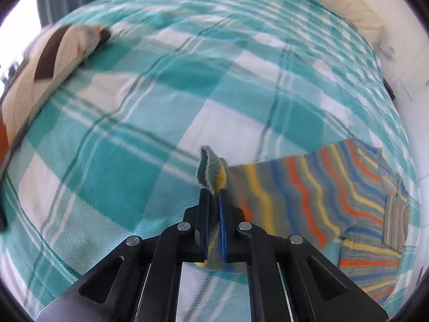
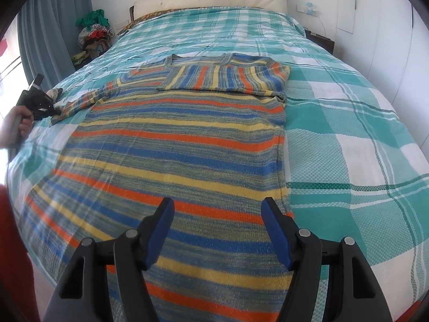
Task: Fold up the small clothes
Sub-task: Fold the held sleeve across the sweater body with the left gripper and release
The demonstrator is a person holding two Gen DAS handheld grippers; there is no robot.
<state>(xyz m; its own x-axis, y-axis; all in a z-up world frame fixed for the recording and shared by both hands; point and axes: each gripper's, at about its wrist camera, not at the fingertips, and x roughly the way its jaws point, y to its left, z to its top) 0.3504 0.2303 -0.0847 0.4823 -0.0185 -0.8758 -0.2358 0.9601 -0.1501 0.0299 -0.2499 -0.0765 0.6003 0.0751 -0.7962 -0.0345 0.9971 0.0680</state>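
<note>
The striped sweater [image 2: 171, 145] is laid flat on the checked bed cover [image 2: 348, 123], its right sleeve already folded across the chest. The left tool [image 1: 213, 191] is clamped on the left cuff [image 1: 211, 169]; only a narrow edge is pinched, so slippage is judged likely if the sleeve is pulled hard, and the body may be dragged askew. The right tool [image 2: 218, 228] is held open above the hem, gripping nothing. Both tools are pitched steeply downward.
</note>
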